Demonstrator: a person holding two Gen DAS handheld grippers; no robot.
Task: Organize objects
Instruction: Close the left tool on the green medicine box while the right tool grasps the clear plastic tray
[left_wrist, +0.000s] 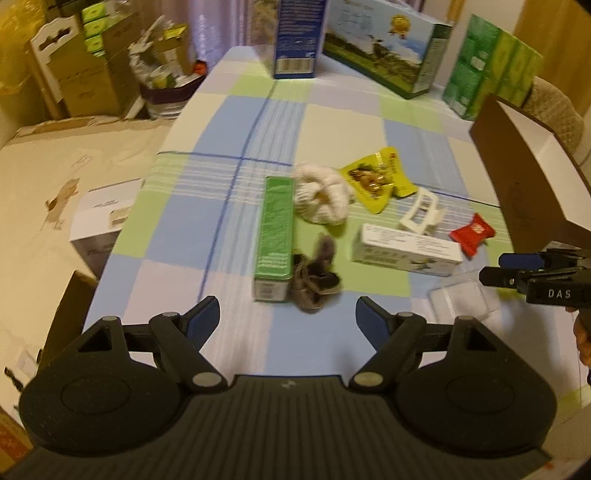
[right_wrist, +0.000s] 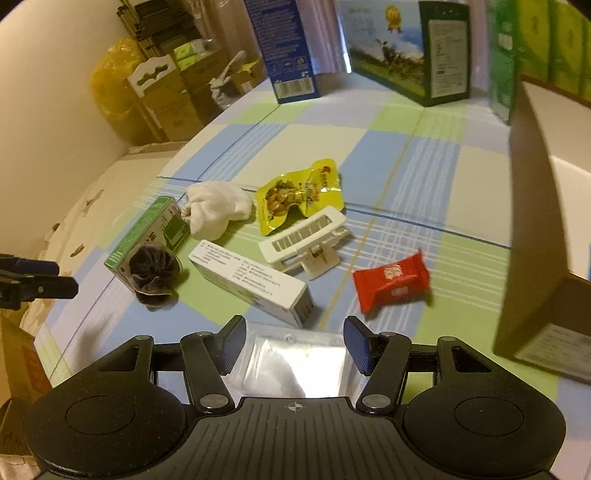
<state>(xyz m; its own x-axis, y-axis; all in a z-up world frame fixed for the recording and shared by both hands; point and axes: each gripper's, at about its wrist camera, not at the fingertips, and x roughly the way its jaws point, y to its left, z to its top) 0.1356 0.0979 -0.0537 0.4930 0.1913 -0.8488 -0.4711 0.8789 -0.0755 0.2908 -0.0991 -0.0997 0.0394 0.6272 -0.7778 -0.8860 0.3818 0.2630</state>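
Near the tabletop's (right_wrist: 406, 166) front edge, a clear plastic sleeve (right_wrist: 295, 363) lies flat between the right gripper's (right_wrist: 294, 349) wide-open, empty jaws; left gripper (left_wrist: 288, 319) jaws likewise open, empty.

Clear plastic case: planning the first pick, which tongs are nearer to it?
Right. The right tongs hover directly over the clear plastic case; the left tongs sit off to its left.

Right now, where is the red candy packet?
The red candy packet lies on the checked tablecloth, right of the white clip and left of the brown box. The left view shows it far right, behind the white carton.
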